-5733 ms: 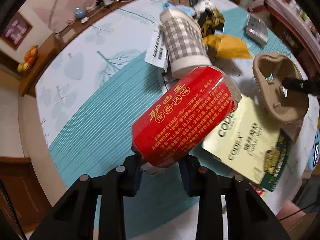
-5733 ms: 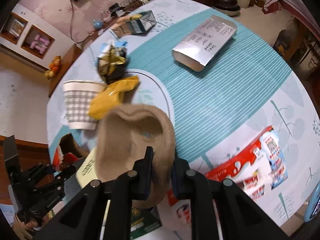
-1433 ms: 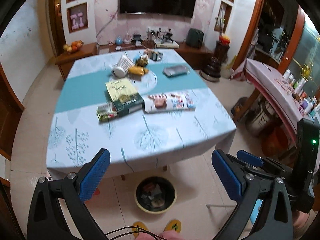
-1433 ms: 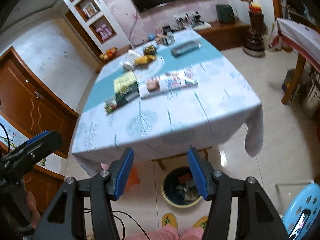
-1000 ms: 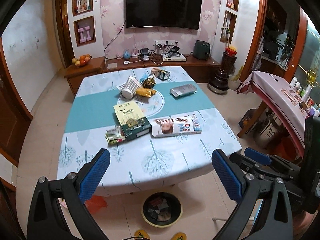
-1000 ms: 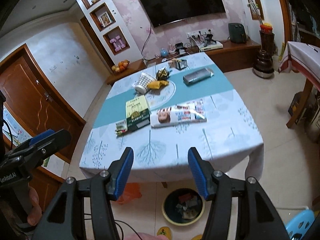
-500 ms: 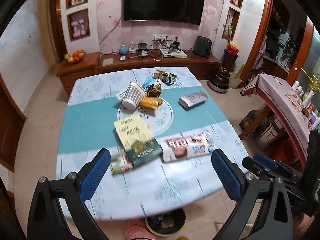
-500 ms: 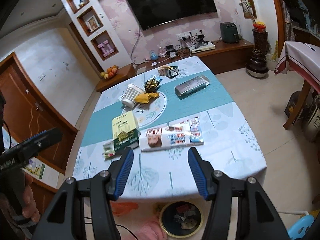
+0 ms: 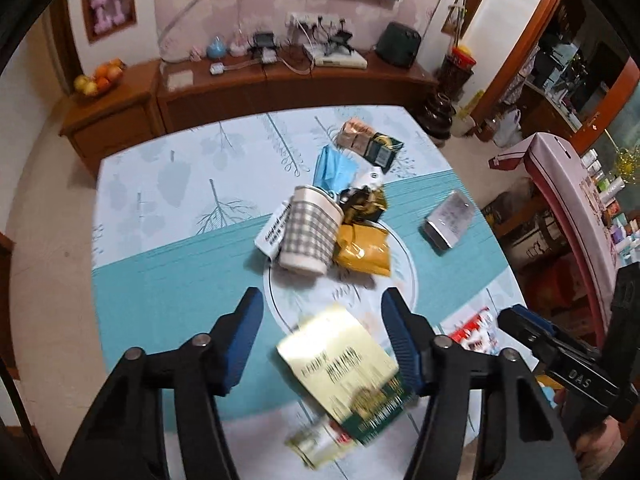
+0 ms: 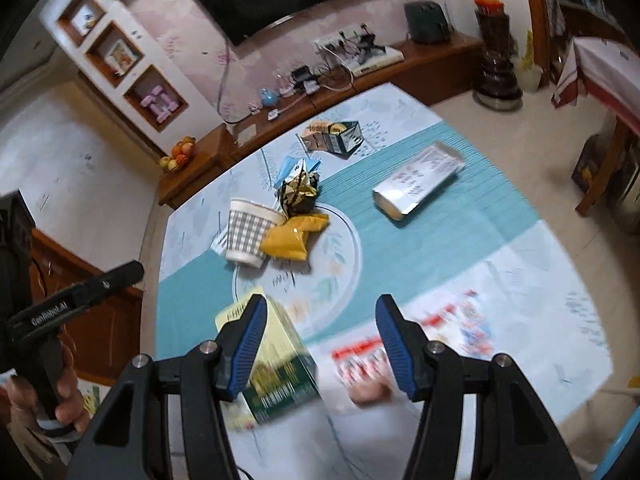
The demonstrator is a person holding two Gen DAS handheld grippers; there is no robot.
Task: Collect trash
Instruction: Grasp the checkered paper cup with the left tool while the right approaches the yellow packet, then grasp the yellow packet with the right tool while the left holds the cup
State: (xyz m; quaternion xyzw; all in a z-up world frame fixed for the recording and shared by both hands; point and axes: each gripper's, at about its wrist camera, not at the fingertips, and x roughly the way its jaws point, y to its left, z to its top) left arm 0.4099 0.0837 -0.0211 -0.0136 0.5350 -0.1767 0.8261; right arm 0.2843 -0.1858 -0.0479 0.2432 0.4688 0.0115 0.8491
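Observation:
Trash lies on the table's teal-and-white cloth (image 9: 168, 280). A checked paper cup (image 9: 310, 236) lies on its side next to a yellow wrapper (image 9: 364, 250), a black-gold wrapper (image 9: 366, 202) and a blue mask (image 9: 334, 168). A yellow-green box (image 9: 348, 372) lies nearest. A silver box (image 9: 450, 220) and a red-white pack (image 10: 416, 340) lie to the right. My left gripper (image 9: 322, 330) is open and empty above the yellow-green box (image 10: 268, 360). My right gripper (image 10: 318, 338) is open and empty above the table's near part. The cup also shows in the right wrist view (image 10: 250, 236).
A small green-brown carton (image 9: 370, 142) sits at the table's far side. A wooden sideboard (image 9: 240, 84) with cables and a fruit bowl (image 9: 98, 80) lines the wall. A cloth-covered side table (image 9: 576, 184) stands at the right. A blue stool edge (image 10: 624, 440) shows low right.
Both grippers have moved forward and down toward the table from far back. The floor bin has left the views. The left jaws have narrowed but stay open.

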